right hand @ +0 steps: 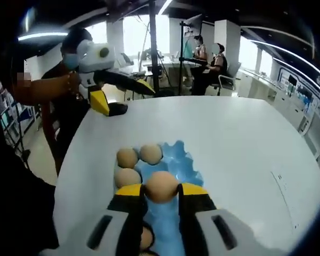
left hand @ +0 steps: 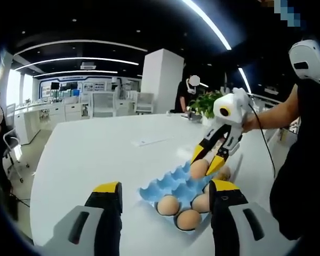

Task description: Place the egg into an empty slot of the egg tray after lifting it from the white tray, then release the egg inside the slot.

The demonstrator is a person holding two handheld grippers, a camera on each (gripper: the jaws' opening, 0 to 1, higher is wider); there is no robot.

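My right gripper (right hand: 161, 190) is shut on a brown egg (right hand: 161, 185), held over the blue egg tray (right hand: 182, 160). Three more eggs (right hand: 127, 157) sit in the tray's left slots, and its right slots look bare. Seen from the left gripper view, the right gripper (left hand: 207, 161) comes in from the right with the held egg (left hand: 199, 168) low over the tray (left hand: 173, 186); whether the egg touches the slot I cannot tell. Three eggs (left hand: 168, 205) fill the tray's near slots. My left gripper (left hand: 165, 188) hangs open just before the tray, holding nothing. A hand holds that left gripper (right hand: 125, 96) up at the table's far edge.
The tray lies on a wide white table (left hand: 96, 154) with much bare surface. A sheet of paper (left hand: 152, 141) lies farther back and a potted plant (left hand: 205, 102) stands at the far edge. Another egg (left hand: 224, 172) rests behind the tray. People sit at desks beyond.
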